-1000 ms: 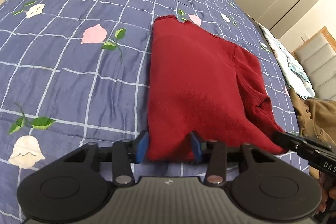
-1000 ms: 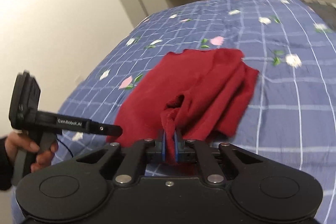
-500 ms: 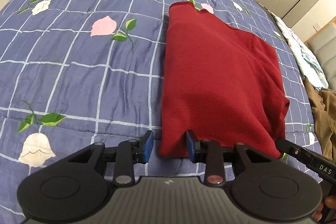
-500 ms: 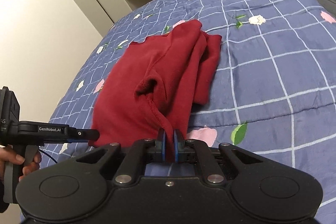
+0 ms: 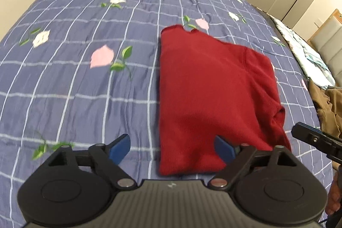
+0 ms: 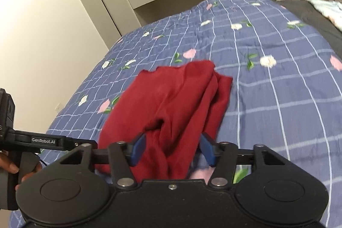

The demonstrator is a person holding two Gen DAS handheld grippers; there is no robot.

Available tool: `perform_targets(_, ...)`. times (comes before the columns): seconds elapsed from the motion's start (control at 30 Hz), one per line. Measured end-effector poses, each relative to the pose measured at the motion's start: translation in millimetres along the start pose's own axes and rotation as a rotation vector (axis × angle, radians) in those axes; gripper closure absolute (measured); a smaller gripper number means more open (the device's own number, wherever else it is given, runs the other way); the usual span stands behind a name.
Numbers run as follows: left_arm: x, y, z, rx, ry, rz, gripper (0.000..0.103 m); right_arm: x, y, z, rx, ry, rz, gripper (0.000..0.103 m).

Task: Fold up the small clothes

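The red garment (image 5: 209,91) is lying folded on the bedspread (image 5: 74,78) and is being released: the left gripper (image 5: 172,147) and right gripper (image 6: 171,149) are both being opened, cloth between unpressing pads. A further fold or setting aside is probably being called for.

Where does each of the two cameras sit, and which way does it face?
Left wrist view: on the left gripper, facing down along the bed; its opening jaws straddle the red garment's near corner; the right gripper's tip shows.
Right wrist view: on the right gripper, facing the cupboards; its jaws are opening around the garment; a hand shows.
Both share the garment and the flowered quilt.
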State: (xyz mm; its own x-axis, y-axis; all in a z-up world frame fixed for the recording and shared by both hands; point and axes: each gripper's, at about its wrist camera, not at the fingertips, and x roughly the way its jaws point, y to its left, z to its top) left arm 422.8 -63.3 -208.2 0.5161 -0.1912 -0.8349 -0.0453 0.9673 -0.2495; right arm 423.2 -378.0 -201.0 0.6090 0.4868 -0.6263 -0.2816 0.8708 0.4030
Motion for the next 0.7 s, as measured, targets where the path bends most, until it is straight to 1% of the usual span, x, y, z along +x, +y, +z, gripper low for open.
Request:
perform_targets(0.07,4,-4,7,0.002,-0.008,-0.002,0.009,7,2,8,-0.007,-0.018,-0.003,0.036)
perform_targets(0.2,14,-11,19,0.005,-0.024,-0.015,0.007,28,2,20,-0.009,-0.039,-0.034,0.036)
perform_targets(0.33,30,-17,25,0.018,-0.013,-0.01,0.007,45,-6,25,-0.003,-0.037,-0.077,0.036)
perform_targets(0.47,42,-14,25,0.016,-0.005,-0.002,0.003,60,-18,23,-0.003,-0.015,-0.117,0.036)
perform_targets(0.7,64,3,15,-0.037,0.034,-0.026,0.001,74,-36,10,0.007,0.008,-0.127,0.026)
